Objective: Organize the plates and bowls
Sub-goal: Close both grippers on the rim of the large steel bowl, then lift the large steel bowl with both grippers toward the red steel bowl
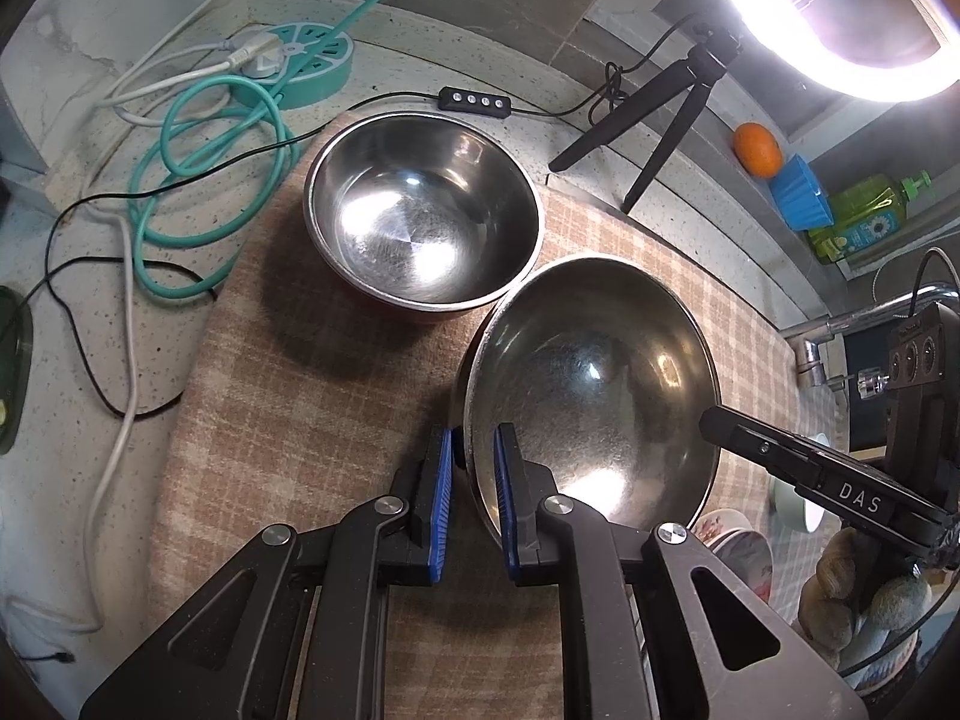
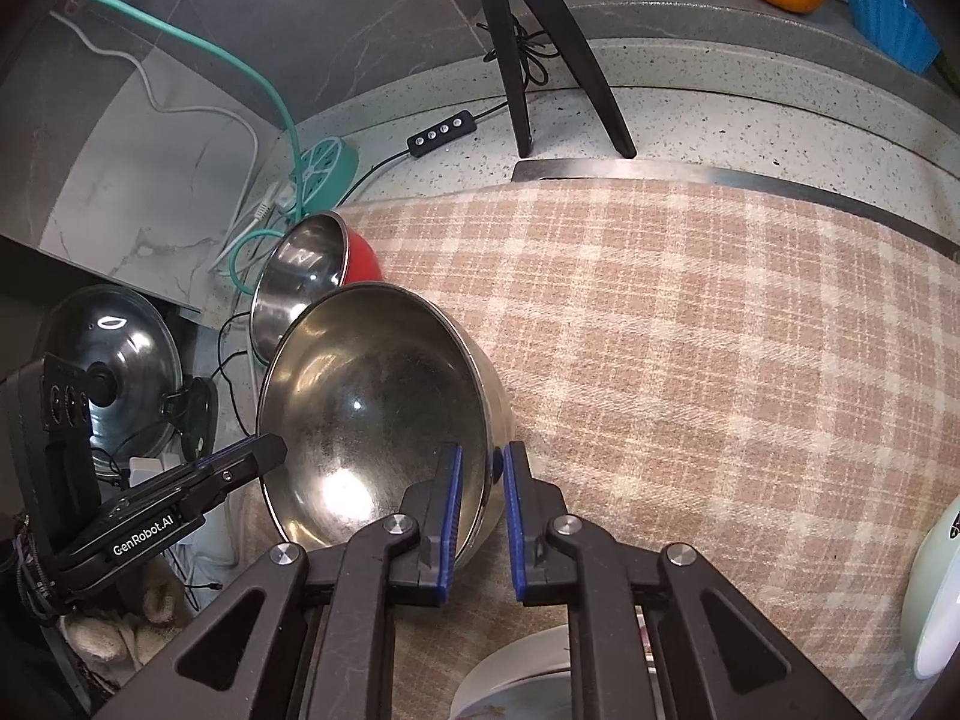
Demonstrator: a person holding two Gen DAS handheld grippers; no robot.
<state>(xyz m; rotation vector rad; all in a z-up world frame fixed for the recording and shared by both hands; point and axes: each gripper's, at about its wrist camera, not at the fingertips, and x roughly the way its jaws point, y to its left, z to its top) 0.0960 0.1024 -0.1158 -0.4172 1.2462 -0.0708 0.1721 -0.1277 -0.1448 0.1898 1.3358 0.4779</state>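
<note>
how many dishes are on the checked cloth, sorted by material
Steel bowls: 2, the large steel bowl both hand-held grippers straddle at the rim, and the red-sided steel bowl behind it.
Ceramic dishes: 3, a floral-patterned ceramic bowl, a pale green ceramic bowl, and a white ceramic plate.
Total: 5, though the frame edges may hide more.

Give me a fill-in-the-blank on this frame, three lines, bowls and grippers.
1. Both the left gripper and the right gripper straddle the rim of the same ____ bowl.
2. The smaller steel bowl has a ____ outside.
3. Both bowls sit over a ____ cloth.

Missing: steel; red; checked
</note>
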